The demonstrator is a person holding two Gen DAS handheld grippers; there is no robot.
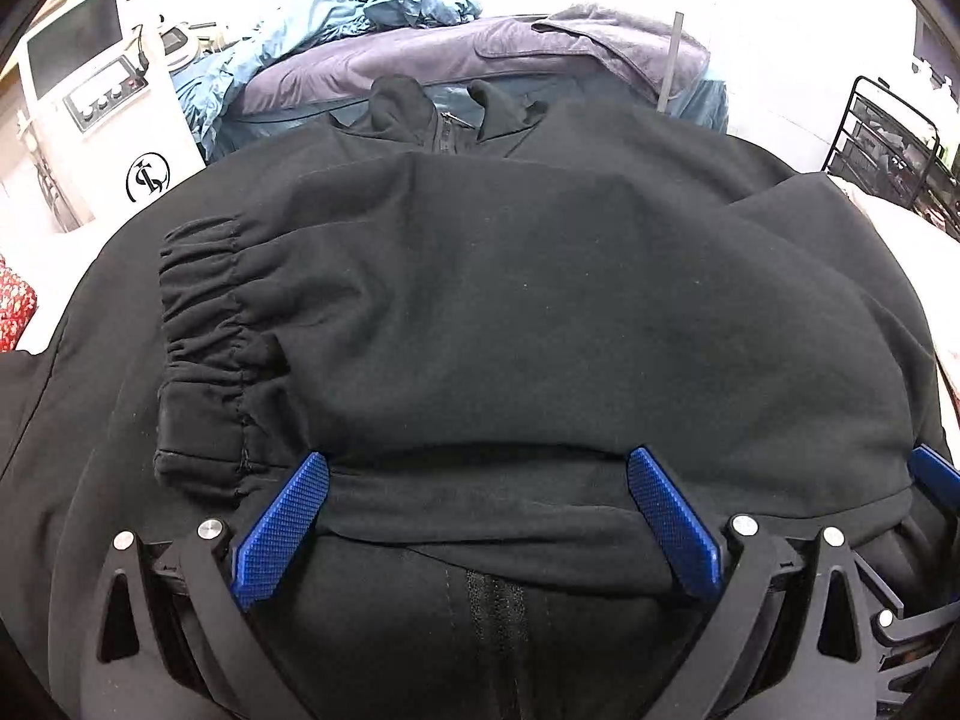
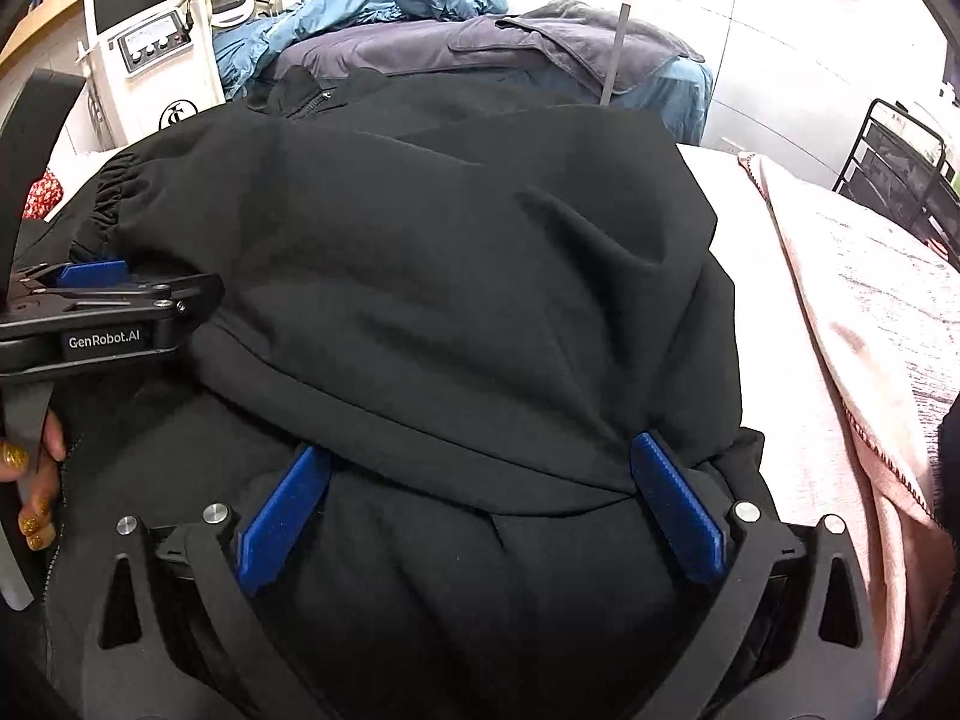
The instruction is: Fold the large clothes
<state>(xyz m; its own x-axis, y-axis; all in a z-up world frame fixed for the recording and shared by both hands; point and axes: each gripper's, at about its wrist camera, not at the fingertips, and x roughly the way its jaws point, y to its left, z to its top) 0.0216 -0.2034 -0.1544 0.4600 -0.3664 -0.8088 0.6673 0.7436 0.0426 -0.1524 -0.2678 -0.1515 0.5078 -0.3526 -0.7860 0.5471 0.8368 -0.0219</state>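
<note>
A large black zip jacket point(image 1: 510, 300) lies spread on the bed, collar at the far side. One sleeve with an elastic cuff point(image 1: 204, 324) lies folded across its body. My left gripper point(image 1: 480, 468) is open, its blue fingers point(image 1: 282, 528) wide apart at the near edge of the folded sleeve. My right gripper point(image 2: 480, 456) is open too, its blue fingers point(image 2: 678, 504) straddling the sleeve's shoulder fold. The jacket also fills the right wrist view point(image 2: 450, 300). The left gripper's body point(image 2: 108, 312) shows at the left of the right wrist view.
A purple garment point(image 1: 456, 60) and a blue garment point(image 1: 336, 18) lie heaped beyond the jacket. A white machine with a screen point(image 1: 90, 78) stands at far left. A pink blanket point(image 2: 852, 324) lies to the right. A black wire rack point(image 1: 888, 138) stands at far right.
</note>
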